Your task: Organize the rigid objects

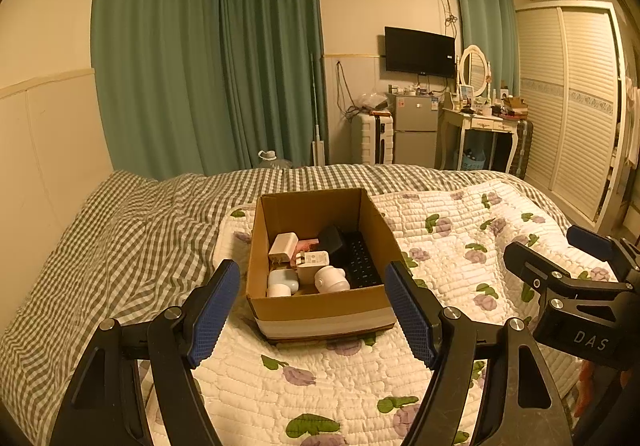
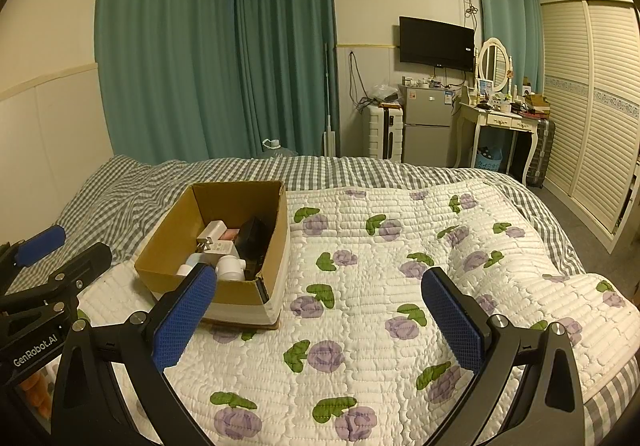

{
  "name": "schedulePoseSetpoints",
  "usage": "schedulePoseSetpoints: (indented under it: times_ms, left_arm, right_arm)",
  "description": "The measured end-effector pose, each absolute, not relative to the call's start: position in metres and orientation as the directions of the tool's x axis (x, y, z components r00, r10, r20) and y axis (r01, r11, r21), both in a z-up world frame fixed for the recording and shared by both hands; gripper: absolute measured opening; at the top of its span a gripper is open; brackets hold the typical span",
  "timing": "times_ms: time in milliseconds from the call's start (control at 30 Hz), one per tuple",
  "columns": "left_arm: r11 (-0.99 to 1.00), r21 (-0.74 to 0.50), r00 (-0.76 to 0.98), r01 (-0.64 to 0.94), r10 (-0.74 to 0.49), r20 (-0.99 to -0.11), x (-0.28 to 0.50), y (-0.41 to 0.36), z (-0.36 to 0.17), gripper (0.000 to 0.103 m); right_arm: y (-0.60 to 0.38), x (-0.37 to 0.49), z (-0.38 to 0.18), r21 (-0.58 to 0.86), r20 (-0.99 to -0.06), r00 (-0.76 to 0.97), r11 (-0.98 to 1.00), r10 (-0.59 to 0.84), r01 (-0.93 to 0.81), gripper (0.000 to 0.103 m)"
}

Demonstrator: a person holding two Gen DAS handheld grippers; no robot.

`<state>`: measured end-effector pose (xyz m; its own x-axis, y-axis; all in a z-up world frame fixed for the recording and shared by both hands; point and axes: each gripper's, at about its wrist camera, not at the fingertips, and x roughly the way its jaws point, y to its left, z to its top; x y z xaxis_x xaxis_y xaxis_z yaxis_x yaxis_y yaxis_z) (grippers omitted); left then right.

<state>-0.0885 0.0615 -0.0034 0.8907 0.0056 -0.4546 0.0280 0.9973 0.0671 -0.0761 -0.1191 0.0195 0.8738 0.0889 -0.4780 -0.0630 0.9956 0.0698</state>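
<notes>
An open cardboard box (image 1: 320, 306) sits on the floral quilt (image 1: 340, 378) on the bed. It holds a white charger (image 1: 283, 246), a white plug adapter (image 1: 314, 259), a pink item (image 1: 307, 245), a black keyboard (image 1: 360, 260), a black pouch (image 1: 332, 240) and white and pale blue round items (image 1: 330, 278). My left gripper (image 1: 312, 314) is open and empty, its blue pads either side of the box's near wall. My right gripper (image 2: 320, 320) is open and empty above the quilt, right of the box (image 2: 224, 292). It also shows in the left wrist view (image 1: 560, 258).
A grey checked sheet (image 1: 120, 238) covers the bed's left and far side. Beyond the bed stand green curtains (image 1: 208, 58), a white suitcase (image 1: 370, 138), a small fridge (image 1: 414, 128), a dressing table (image 1: 484, 124) and a wardrobe (image 1: 576, 106).
</notes>
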Motion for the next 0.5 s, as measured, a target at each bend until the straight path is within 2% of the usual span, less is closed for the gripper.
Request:
schedulePoseSetpoints:
  times_ms: [500]
  left_arm:
    - [0.997,0.069,0.894,0.020,0.013,-0.448,-0.0893,0.0651,-0.0074,0.077]
  right_arm:
    - [-0.1179,-0.0749,0.0153,0.071,-0.492,0.866,0.995,0.094,-0.067,0.103]
